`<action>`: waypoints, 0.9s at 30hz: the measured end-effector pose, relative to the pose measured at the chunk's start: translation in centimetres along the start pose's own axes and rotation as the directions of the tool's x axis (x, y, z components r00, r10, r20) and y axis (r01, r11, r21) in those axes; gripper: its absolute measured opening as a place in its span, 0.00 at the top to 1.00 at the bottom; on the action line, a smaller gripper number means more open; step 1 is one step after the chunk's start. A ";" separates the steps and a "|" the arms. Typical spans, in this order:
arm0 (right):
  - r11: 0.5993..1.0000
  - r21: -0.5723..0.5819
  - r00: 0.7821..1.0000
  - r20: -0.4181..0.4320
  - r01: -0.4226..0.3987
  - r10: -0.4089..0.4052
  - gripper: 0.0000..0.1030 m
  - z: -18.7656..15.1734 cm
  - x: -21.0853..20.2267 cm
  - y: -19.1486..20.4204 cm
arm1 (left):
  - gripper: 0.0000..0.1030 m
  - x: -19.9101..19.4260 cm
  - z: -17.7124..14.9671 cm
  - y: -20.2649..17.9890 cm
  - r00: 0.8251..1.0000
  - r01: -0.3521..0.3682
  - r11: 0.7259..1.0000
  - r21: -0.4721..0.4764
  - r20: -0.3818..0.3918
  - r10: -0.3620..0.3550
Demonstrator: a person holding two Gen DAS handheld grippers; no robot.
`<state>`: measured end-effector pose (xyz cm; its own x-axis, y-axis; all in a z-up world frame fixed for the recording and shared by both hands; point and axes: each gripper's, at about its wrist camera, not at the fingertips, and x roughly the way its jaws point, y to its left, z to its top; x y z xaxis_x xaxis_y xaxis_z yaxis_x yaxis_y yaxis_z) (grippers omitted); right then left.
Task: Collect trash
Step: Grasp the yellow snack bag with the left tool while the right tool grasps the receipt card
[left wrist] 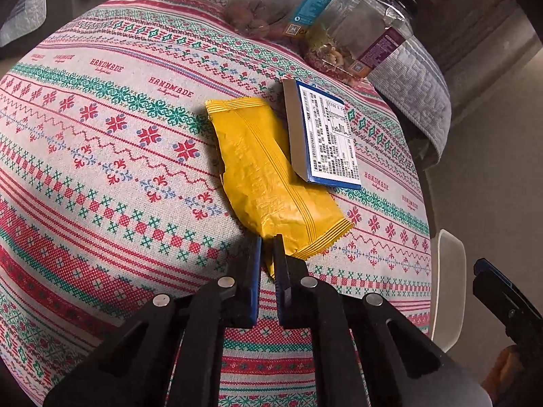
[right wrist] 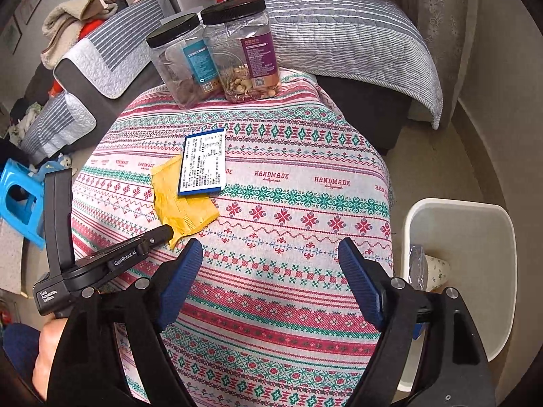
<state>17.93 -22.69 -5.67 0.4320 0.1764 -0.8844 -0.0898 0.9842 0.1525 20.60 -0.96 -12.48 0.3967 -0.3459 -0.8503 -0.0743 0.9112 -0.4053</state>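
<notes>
Left claw pinched on the near corner of the yellow wrapper, mid-frame on the bench. Right claw wide open, empty. Blue card overlaps the wrapper, not yet collected. White bin, lower right, already holds some trash.

left gripper: fingers nearly closed, pinching | right gripper: fingers spread wide, holding nothing
</notes>
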 end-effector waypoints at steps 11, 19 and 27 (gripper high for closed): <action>0.996 -0.088 1.000 -0.016 -0.018 0.016 0.16 2.1 5.8 4.7 | 0.98 -6.0 0.1 3.4 0.992 0.057 0.990 -0.132 0.119 -0.041; 0.990 -0.137 0.999 0.017 -0.038 0.041 0.11 2.9 8.7 7.9 | 0.98 -8.8 0.9 6.0 0.981 0.016 0.983 -0.184 0.191 0.020; 0.992 -0.127 0.999 0.042 -0.024 0.029 0.11 3.4 10.6 8.7 | 0.98 -9.0 0.8 7.0 0.983 0.009 0.982 -0.187 0.183 0.026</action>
<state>24.82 -12.26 -12.19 0.4664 0.2057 -0.8603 -0.2137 0.9700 0.1161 17.21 8.67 -7.38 0.5554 -0.2756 -0.7846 -0.2404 0.8500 -0.4688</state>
